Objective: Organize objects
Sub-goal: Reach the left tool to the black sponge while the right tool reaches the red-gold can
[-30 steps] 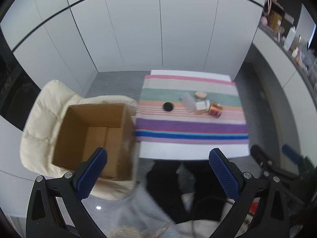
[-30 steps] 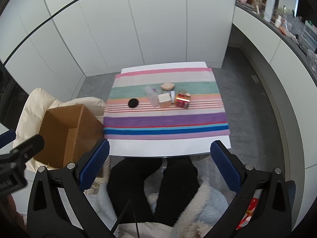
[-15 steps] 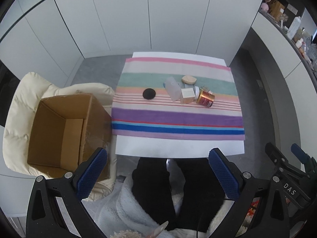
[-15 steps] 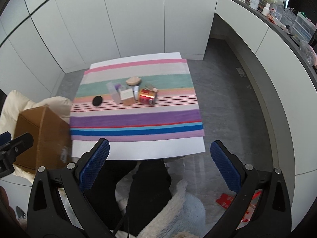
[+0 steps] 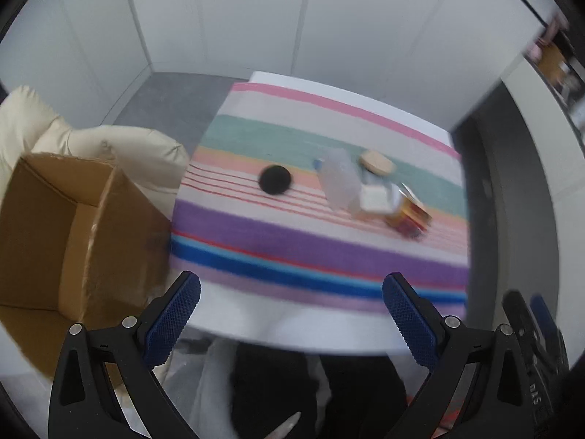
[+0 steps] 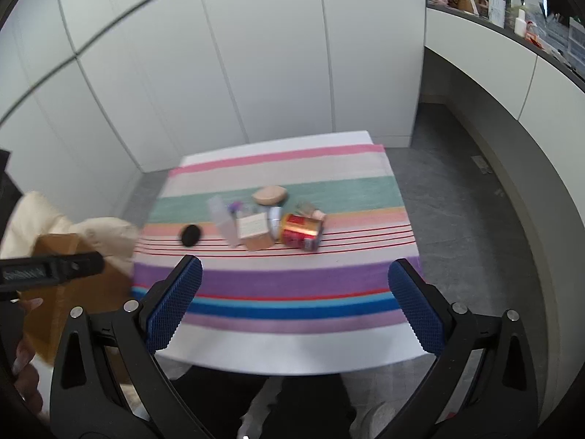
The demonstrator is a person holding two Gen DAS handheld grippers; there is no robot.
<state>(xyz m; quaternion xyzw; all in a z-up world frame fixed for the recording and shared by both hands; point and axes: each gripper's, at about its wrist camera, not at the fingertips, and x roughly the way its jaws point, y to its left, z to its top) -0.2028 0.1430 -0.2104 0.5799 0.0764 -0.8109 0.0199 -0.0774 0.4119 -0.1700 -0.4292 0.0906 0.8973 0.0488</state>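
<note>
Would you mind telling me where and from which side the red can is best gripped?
The red can lies on its side. Grip across its round body mid-length, from above, fingers on the near and far curved sides. A small box crowds its left end; its right end is free.

We judge this a domestic room: flat white cupboard doors (image 6: pixel 278 73), grey floor (image 6: pixel 457 168), a striped cloth (image 6: pixel 278 278) over a small table, and a cluttered counter shelf (image 6: pixel 512 11).

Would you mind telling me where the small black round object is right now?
The black round object lies on the striped cloth, apart from and left of the cluster led by the clear bottle, toward the cardboard box side.
</note>
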